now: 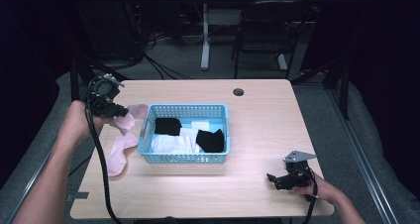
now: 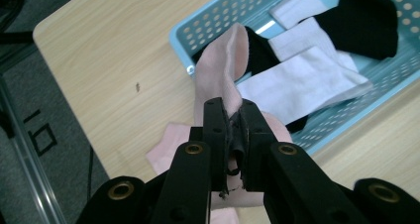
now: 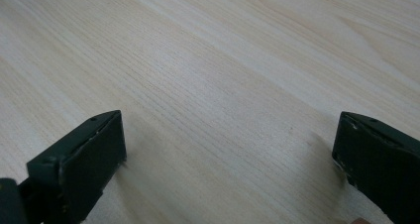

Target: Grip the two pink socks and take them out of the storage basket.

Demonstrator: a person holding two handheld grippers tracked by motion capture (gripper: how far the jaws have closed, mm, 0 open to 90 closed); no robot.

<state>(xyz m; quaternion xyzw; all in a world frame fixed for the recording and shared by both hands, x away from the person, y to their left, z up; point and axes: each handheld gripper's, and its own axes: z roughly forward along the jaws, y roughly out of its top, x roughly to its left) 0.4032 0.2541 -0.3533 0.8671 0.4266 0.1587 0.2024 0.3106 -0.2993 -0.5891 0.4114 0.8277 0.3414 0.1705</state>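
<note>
Left claw [image 2: 232, 116] pinches pink sock [image 2: 223, 70] beside basket [image 1: 144, 130] rim (raised); right claw [image 3: 228, 154] wide, on bare table [image 1: 257, 120].

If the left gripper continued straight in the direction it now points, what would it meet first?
Probably the blue basket: the left gripper, shut on the pink sock, aims at its near corner and the socks inside. Depth is unclear, so it might pass above the rim.
</note>
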